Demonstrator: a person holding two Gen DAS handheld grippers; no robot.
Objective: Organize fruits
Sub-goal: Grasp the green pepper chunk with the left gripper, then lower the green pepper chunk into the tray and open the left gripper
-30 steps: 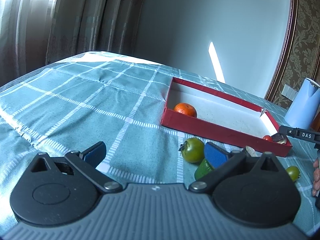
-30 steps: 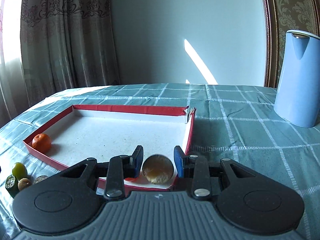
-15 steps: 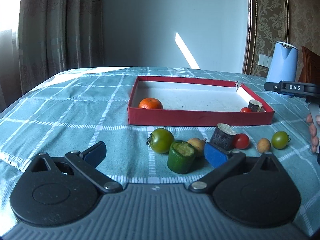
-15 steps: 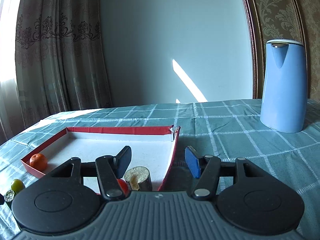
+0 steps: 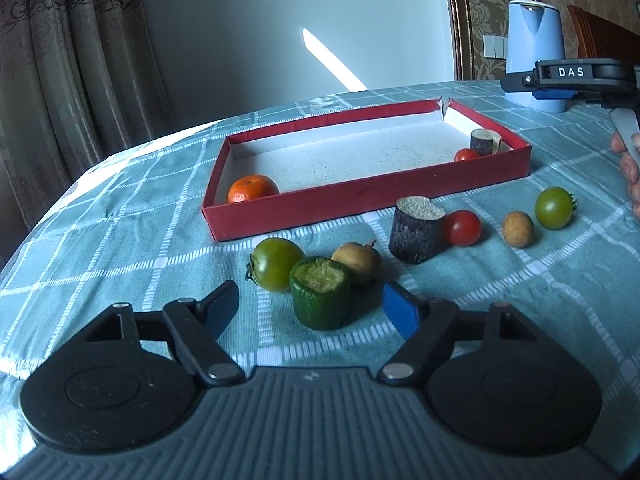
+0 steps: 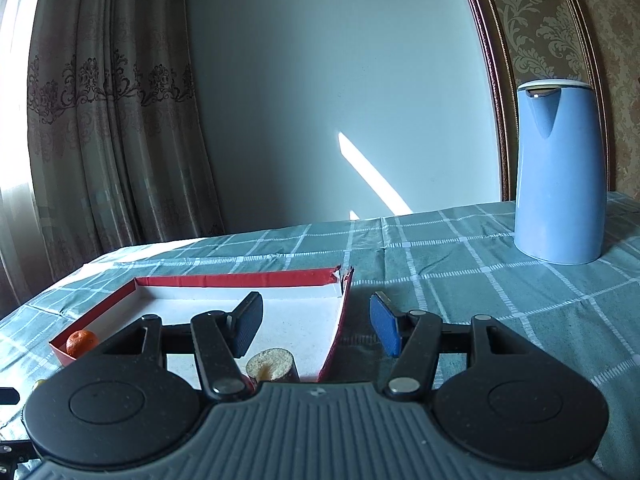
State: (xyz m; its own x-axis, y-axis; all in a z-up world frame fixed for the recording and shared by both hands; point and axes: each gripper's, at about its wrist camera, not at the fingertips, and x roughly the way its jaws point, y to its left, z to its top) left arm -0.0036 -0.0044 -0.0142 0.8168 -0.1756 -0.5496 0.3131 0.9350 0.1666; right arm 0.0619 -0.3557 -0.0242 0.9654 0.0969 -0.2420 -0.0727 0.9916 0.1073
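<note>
Here teal checked tablecloth [image 5: 120,240], brown curtains [image 6: 100,120], blue kettle [image 6: 560,180]

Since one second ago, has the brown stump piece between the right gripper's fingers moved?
Yes. The brown stump piece was held between the right gripper fingers; now it stands inside the red box, near its right wall, and the jaws are open.

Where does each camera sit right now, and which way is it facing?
Left wrist: on the left tongs, looking down at the green cut cylinder between its open pads, loose fruit and red cardboard tray beyond; the person's fingers at right.
Right wrist: on the right tongs, open and empty, over the tray's corner, facing the blue kettle.
Shared: tray, orange tangerine, kettle.
</note>
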